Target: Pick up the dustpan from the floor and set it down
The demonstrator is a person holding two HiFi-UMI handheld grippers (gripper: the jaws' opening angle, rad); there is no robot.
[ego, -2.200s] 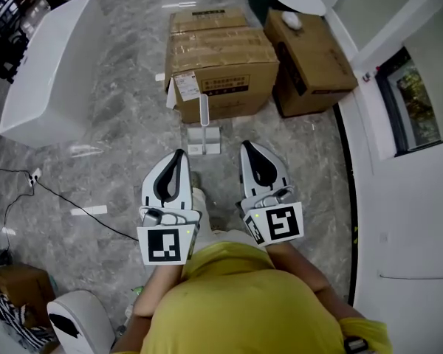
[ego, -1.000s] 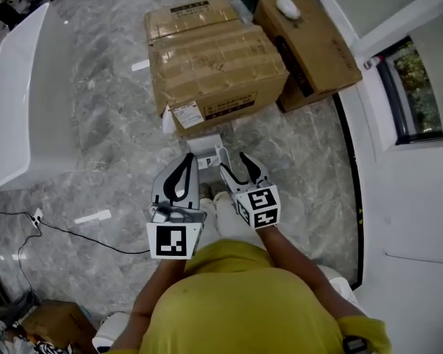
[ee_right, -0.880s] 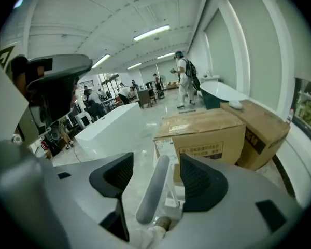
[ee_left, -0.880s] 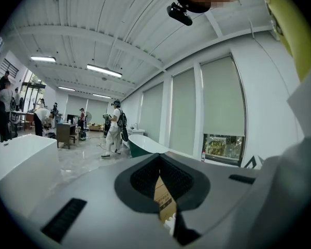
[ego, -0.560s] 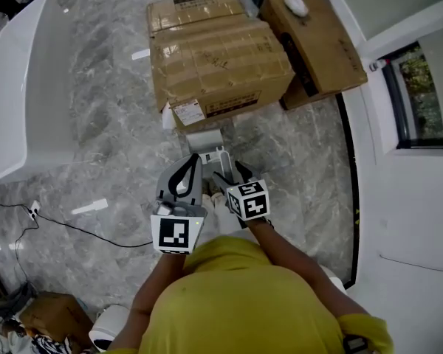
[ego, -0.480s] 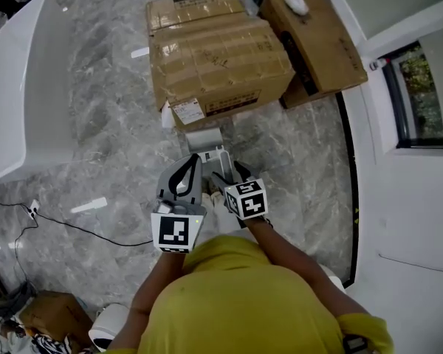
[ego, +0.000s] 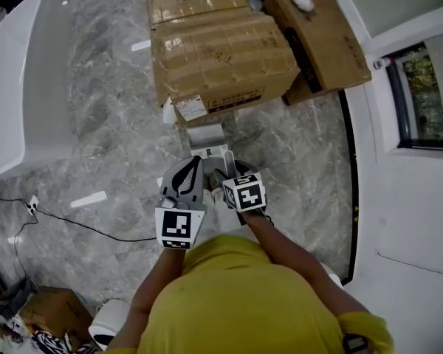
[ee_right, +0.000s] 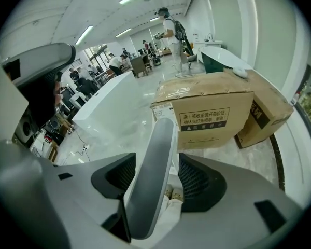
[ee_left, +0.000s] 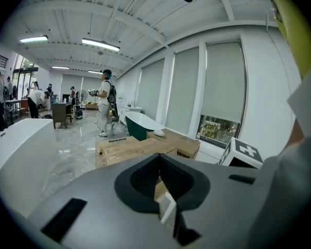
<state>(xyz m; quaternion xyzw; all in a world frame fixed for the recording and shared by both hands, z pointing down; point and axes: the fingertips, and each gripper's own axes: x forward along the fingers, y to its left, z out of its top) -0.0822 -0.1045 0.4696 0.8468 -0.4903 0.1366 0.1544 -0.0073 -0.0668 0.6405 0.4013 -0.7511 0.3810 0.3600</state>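
While the jaws of the right gripper [ego: 223, 172] are closing around the handle of the dustpan [ee_right: 153, 165], gap beside one pad, left gripper [ego: 196, 164] jaws together, holding nothing, marble floor [ego: 111, 124] below.

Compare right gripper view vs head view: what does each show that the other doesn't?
Right gripper view only: the dustpan handle sits between the right tongs' closing jaws, gap showing on one side; a standing person beyond. Head view only: the dustpan's pan on the floor, the person's yellow top. Both: the cardboard boxes.
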